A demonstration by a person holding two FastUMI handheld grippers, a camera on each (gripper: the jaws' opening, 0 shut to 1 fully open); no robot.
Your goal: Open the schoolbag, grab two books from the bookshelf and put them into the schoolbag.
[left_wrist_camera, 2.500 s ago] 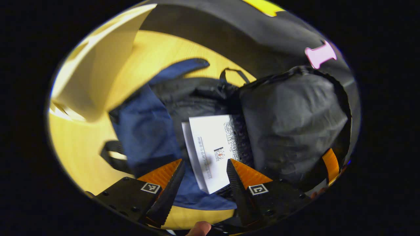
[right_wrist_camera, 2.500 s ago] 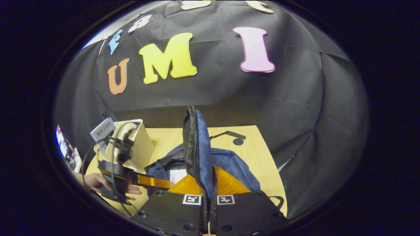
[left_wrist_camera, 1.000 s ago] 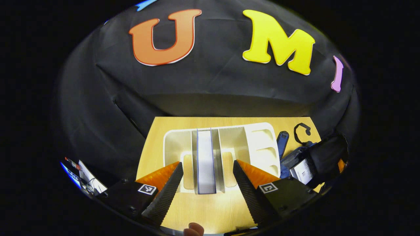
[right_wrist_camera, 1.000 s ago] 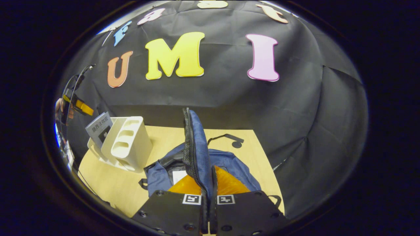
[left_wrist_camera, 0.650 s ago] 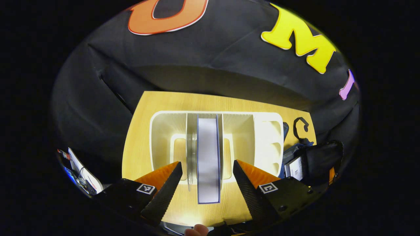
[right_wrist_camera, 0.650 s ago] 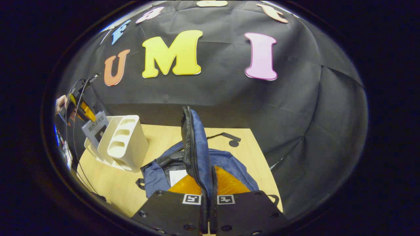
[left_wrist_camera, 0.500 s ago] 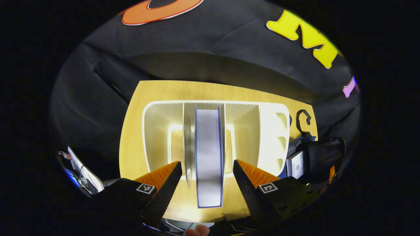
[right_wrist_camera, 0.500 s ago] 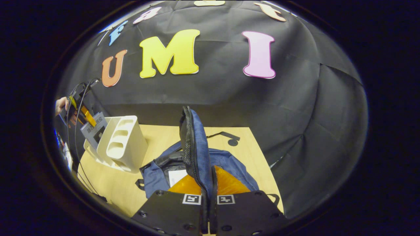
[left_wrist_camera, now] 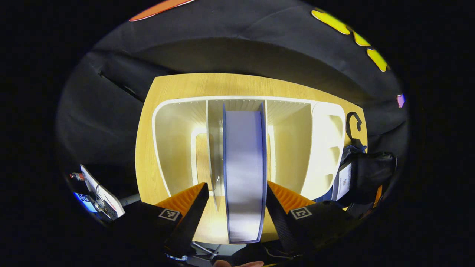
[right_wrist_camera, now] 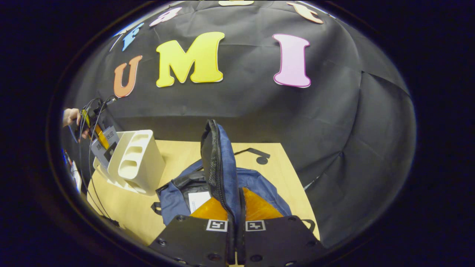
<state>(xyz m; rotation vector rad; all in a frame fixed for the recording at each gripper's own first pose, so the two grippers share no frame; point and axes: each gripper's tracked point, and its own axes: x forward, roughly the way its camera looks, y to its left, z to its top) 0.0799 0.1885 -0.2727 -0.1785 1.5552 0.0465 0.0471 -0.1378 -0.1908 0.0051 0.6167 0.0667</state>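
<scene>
Closer now to the bookshelf (left_wrist_camera: 323,148) than half a second ago: left gripper (left_wrist_camera: 235,202) advanced so that the standing book (left_wrist_camera: 243,174) reaches down between its fingers. Jaws spread wide, one finger on each side of the book's edge; right-hand finger just beside the cover, contact cannot be told; left-hand finger clear of it, with a thin divider between. Book upright in the middle compartment of the white bookshelf; compartments on either side show bare walls. Bookshelf standing on a light wooden table (left_wrist_camera: 148,122).

Right gripper (right_wrist_camera: 236,213) clamped narrow on the raised flap (right_wrist_camera: 219,163) of the blue schoolbag (right_wrist_camera: 263,185), flap pinched between both fingers and held upright, zipper edge toward the camera. Schoolbag lying open on the table (right_wrist_camera: 178,155) to the right of the bookshelf (right_wrist_camera: 135,165), a white book (right_wrist_camera: 198,200) already inside the dark lining. Far left in the right gripper view, a hand (right_wrist_camera: 70,116) holding the other gripper over the book in the shelf (right_wrist_camera: 104,144). Black strap lying on the table behind the bag.
</scene>
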